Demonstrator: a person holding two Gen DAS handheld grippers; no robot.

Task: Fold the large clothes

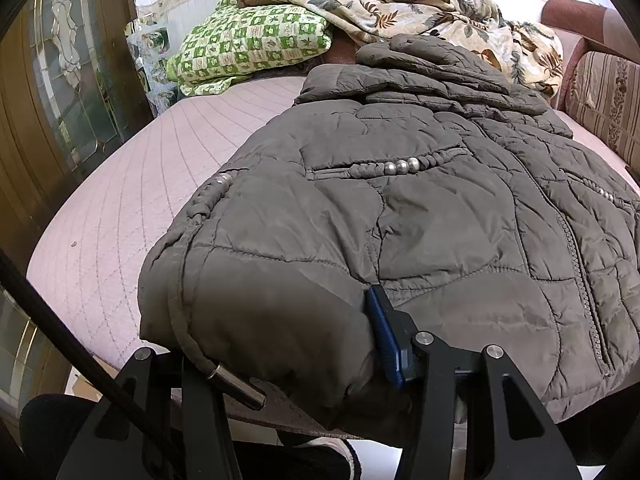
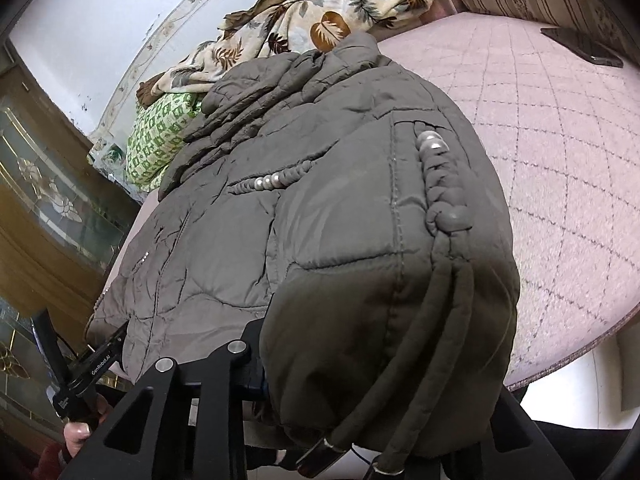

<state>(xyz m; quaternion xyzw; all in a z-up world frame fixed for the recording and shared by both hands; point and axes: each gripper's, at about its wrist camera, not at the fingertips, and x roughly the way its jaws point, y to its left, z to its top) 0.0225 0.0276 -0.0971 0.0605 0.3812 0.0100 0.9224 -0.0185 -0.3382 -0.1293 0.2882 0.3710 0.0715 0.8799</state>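
Note:
A grey-brown quilted jacket [image 1: 420, 208] lies spread on the pink quilted bed [image 1: 120, 200], hem toward me and collar at the far end. My left gripper [image 1: 280, 328] is at the hem's left corner. Its blue pad [image 1: 384, 336] presses into the bunched fabric, and the other finger is hidden behind the cloth. A drawcord with a metal tip [image 1: 236, 380] hangs over it. In the right wrist view the jacket [image 2: 320, 200] bulges over my right gripper [image 2: 380, 360], which is shut on the hem's right corner. Cords [image 2: 400, 392] dangle there.
A green checked quilt [image 1: 248, 44] and a floral blanket [image 1: 440, 12] are piled at the bed's far end. A striped cushion [image 1: 604, 96] stands at the right and a wooden glazed door [image 1: 60, 80] at the left. A dark phone [image 2: 584, 46] lies on the bed. A hand [image 2: 80, 432] grips a handle.

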